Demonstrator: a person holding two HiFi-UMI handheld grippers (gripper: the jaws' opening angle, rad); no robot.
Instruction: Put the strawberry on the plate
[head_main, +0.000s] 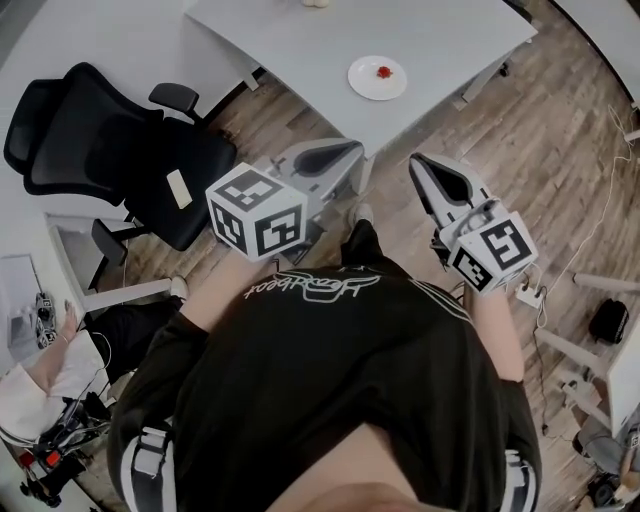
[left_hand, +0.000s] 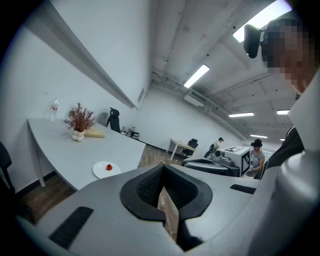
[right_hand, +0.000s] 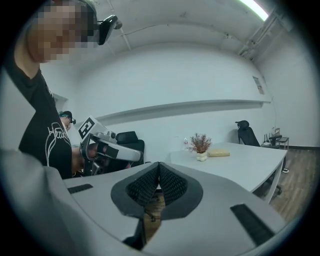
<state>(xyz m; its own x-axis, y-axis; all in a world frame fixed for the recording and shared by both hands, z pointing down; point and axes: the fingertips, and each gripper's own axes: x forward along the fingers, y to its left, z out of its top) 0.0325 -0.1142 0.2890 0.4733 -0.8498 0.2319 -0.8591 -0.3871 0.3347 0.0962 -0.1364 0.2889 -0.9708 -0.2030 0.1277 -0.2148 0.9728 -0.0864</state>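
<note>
Strawberry (head_main: 384, 72) sits on the plate (head_main: 365, 86), looks done, so left gripper (head_main: 328, 157) and right gripper (head_main: 443, 181) idle well back, jaws together, empty.

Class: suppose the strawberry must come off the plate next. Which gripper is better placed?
Left, probably. The left gripper has the strawberry and plate in its own view; the right gripper does not. Both are shut, empty and short of the table.
</note>
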